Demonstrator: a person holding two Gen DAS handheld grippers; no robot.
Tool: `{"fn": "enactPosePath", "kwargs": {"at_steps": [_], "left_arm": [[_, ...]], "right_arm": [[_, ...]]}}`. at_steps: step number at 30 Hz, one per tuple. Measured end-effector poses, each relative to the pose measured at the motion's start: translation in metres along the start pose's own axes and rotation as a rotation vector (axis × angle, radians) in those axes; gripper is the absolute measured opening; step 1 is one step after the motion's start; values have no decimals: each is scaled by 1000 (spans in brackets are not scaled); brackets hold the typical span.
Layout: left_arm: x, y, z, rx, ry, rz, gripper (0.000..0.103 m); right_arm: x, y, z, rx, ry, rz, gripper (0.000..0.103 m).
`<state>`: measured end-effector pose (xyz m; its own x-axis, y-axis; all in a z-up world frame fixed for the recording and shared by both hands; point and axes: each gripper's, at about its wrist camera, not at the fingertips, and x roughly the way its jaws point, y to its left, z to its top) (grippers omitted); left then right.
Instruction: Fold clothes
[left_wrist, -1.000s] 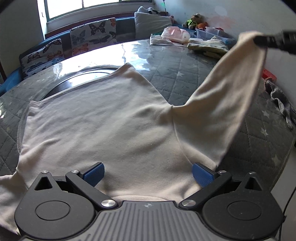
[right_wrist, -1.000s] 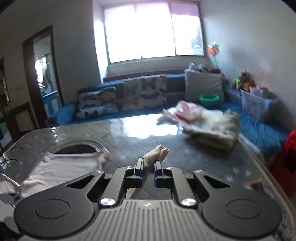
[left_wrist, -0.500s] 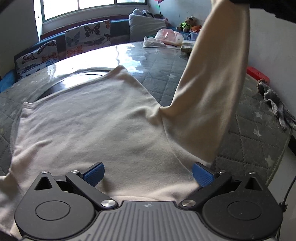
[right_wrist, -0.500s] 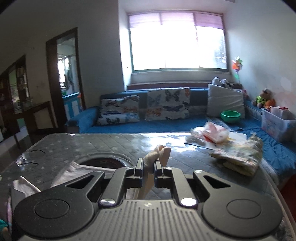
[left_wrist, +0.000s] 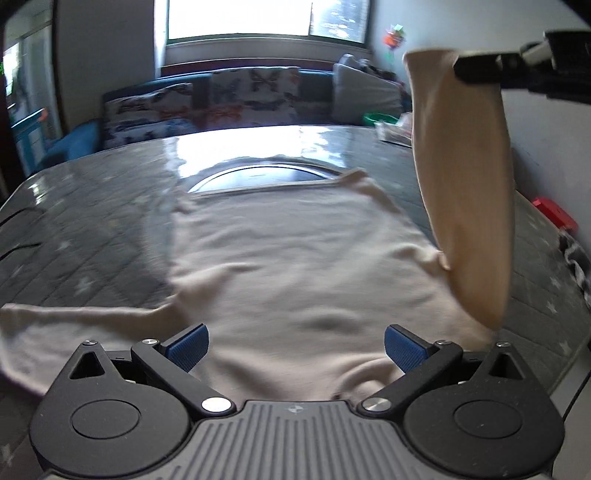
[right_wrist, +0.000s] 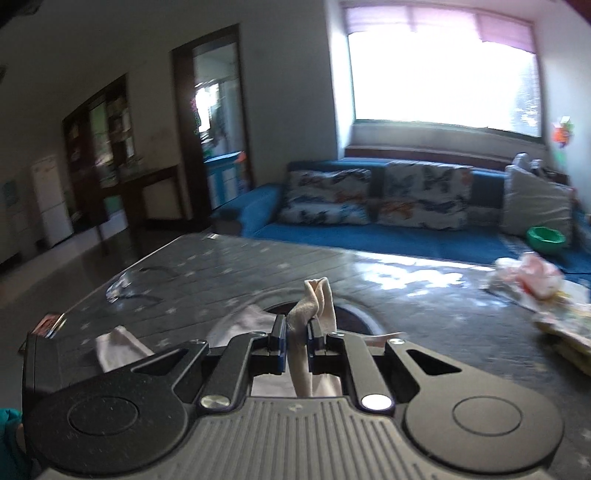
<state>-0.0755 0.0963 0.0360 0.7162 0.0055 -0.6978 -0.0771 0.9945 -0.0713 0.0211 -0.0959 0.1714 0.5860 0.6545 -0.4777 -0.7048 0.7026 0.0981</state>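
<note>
Sleeve (left_wrist: 465, 184) swung higher above quilted table (left_wrist: 92, 229); sofa (right_wrist: 369, 236) behind.

The shirt (left_wrist: 295, 266) is viewed low and close from the left wrist, toward the window (left_wrist: 266, 16). The table (right_wrist: 221, 273) is viewed higher from the right wrist; both are shared.

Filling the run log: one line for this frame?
task: fold clothes | right hand-held gripper: shut on sleeve, lifted | left hand-held gripper: open over shirt | table

Black linkage arms, blue pads (left_wrist: 186, 347), ribbed grey housing (left_wrist: 295, 439).
</note>
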Motion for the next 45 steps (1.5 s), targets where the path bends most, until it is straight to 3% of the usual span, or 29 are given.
{"fn": "enactPosePath", "kwargs": {"at_steps": [10, 14, 17, 21, 30, 38, 45], "left_arm": [[-6, 37, -20, -89, 28, 45, 103], [-7, 41, -21, -100, 27, 49, 103], [-6, 41, -20, -102, 29, 49, 103], [-4, 37, -16, -97, 27, 49, 103], [6, 35, 0, -92, 4, 54, 101], [20, 20, 15, -69, -6, 24, 97], [32, 14, 19, -47, 11, 21, 97]], "right_arm": [[67, 56, -17, -25, 159, 97, 11], [81, 63, -22, -34, 185, 113, 30], [82, 67, -21, -68, 171, 105, 30], [73, 57, -19, -117, 180, 90, 30], [64, 15, -74, -272, 380, 46, 28], [60, -13, -125, -240, 477, 68, 16], [49, -26, -116, -208, 421, 88, 16]]}}
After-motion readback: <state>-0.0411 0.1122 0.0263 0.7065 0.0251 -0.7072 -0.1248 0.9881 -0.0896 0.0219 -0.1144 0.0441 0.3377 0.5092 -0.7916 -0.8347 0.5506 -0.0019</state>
